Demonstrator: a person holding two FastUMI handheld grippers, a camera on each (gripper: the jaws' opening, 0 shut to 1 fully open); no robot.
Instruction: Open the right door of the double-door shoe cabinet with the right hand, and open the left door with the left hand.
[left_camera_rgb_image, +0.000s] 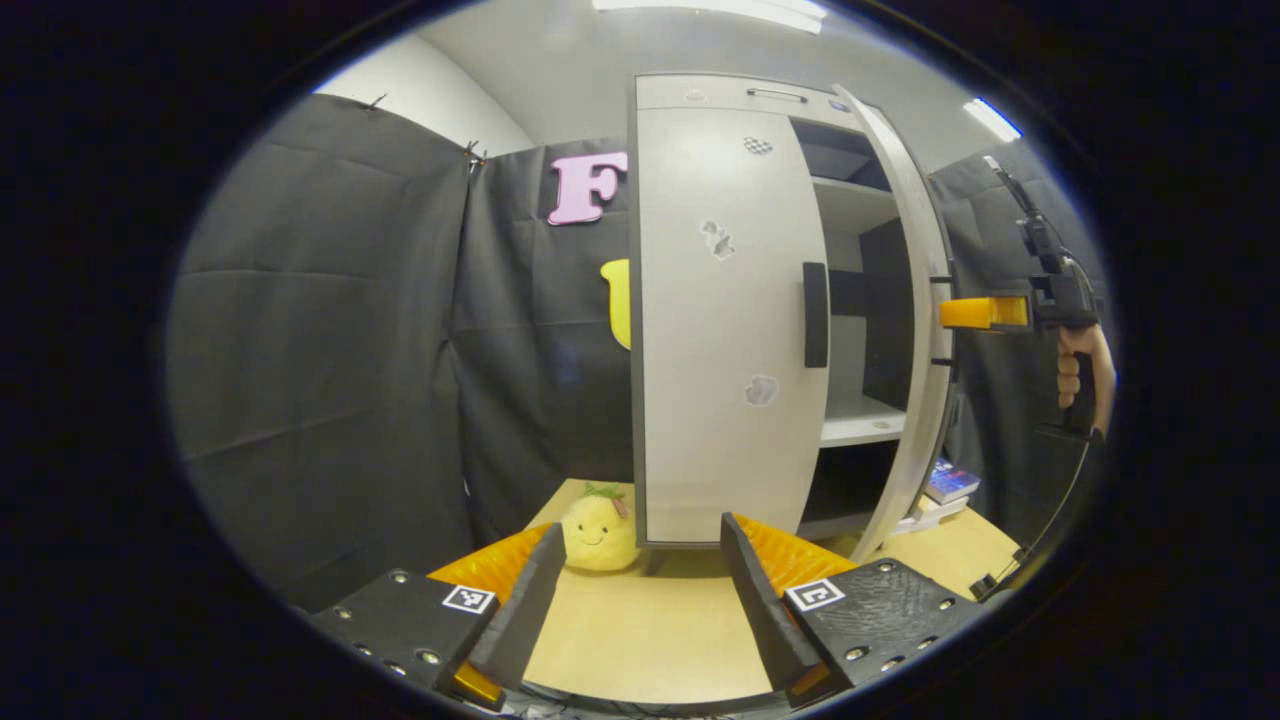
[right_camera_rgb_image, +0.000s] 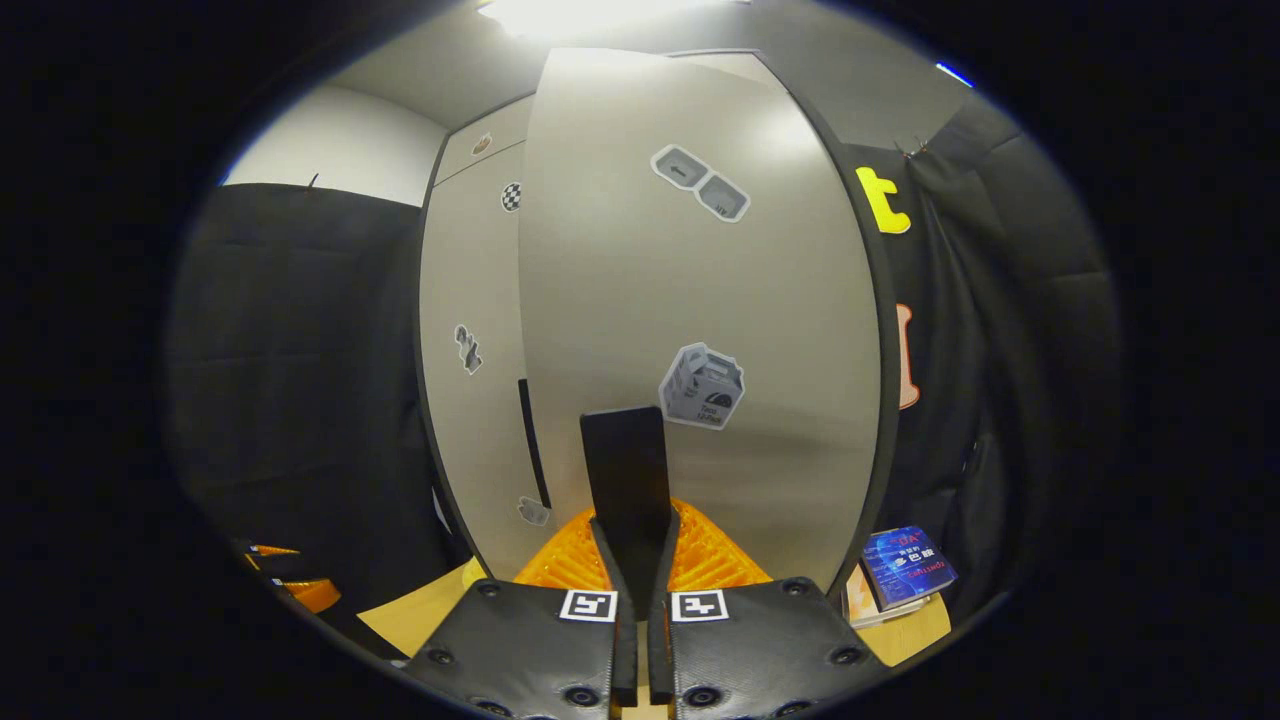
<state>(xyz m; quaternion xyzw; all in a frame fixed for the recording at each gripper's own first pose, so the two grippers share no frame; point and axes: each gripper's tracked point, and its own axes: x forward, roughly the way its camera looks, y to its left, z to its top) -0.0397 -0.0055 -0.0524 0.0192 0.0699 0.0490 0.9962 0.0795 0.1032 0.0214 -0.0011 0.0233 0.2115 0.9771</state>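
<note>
Two tongs in my hands. In the left gripper view, the left tongs are spread wide over the desk, fingers well apart and gripping nothing. Just past the left finger sits a yellow plush toy on the desk, beside the foot of the shoe cabinet. The left door is shut, its dark vertical handle untouched at the inner edge.

In the right gripper view, the right tongs are nearly closed, both fingers pressed on the black handle of the right door, which stands up between them. In that view the door surface sits close ahead, stickers on it.

From the left gripper view I see the right door swung partly out, edge-on, with white shelves and dark recesses inside the cabinet. The right tongs' orange fingers meet the door's outer side, a hand on the grip behind them.

Farther off, books lie on the desk by the open door's foot. Black cloth wall behind all.
</note>
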